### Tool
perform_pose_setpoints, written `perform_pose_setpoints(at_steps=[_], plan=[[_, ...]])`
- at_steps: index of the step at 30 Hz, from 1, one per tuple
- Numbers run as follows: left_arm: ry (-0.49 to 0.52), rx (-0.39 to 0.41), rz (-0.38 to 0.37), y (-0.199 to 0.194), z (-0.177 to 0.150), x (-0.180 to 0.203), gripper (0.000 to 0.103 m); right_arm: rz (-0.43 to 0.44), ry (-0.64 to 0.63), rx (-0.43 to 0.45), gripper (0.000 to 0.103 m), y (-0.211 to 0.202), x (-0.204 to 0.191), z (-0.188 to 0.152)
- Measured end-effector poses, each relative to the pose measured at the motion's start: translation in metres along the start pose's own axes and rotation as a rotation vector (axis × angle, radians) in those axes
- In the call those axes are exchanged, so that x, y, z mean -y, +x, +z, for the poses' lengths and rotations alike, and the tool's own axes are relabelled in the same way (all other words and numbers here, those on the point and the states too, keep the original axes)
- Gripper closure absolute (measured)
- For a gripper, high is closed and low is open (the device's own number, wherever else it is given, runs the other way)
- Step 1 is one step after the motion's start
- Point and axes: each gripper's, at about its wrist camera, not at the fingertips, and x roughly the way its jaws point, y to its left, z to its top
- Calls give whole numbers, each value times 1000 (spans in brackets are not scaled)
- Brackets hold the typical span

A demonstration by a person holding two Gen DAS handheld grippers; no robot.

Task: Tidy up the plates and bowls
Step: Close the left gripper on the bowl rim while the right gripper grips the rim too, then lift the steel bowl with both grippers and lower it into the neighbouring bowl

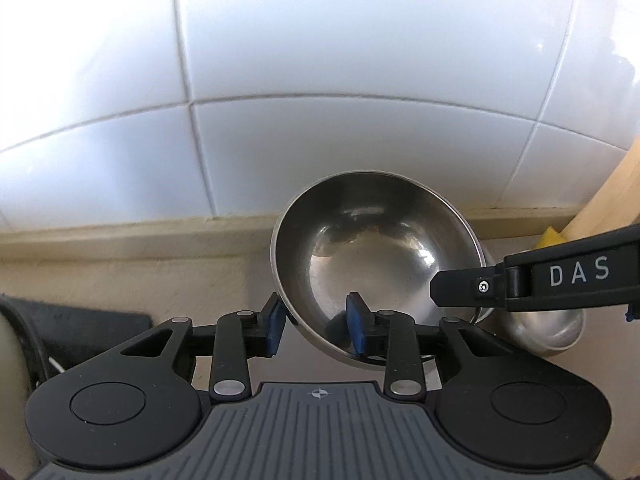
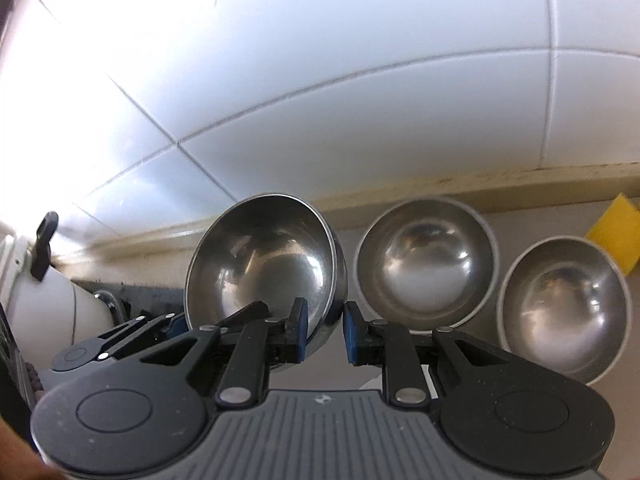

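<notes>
A steel bowl [image 1: 372, 248] is held tilted above the beige counter. My left gripper [image 1: 316, 324] has its blue pads on either side of the bowl's near rim, one outside and one inside. In the right wrist view the same bowl [image 2: 264, 256] is straddled at its right rim by my right gripper [image 2: 325, 332], with a visible gap at the right pad. The right gripper's finger [image 1: 532, 284], marked DAS, reaches in from the right in the left wrist view. Two more steel bowls [image 2: 426, 260] [image 2: 564, 312] sit upright on the counter to the right.
A white tiled wall [image 1: 320, 60] rises just behind the counter. A yellow sponge [image 2: 614, 236] lies at the far right by a wooden board [image 1: 612, 196]. A white rounded appliance [image 2: 48, 308] and a dark mat [image 1: 80, 320] are at the left.
</notes>
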Motion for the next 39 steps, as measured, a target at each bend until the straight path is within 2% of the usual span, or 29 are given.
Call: perform_pose_setpoints(at_steps=[8, 16, 39], plan=[[59, 24, -31, 4, 15, 35, 67, -32, 49, 53, 99, -24, 25, 6], [92, 8, -48, 27, 18, 55, 66, -73, 97, 54, 99, -20, 55, 10], [101, -40, -58, 63, 15, 66, 62, -121, 121, 14, 99, 7, 65, 16]])
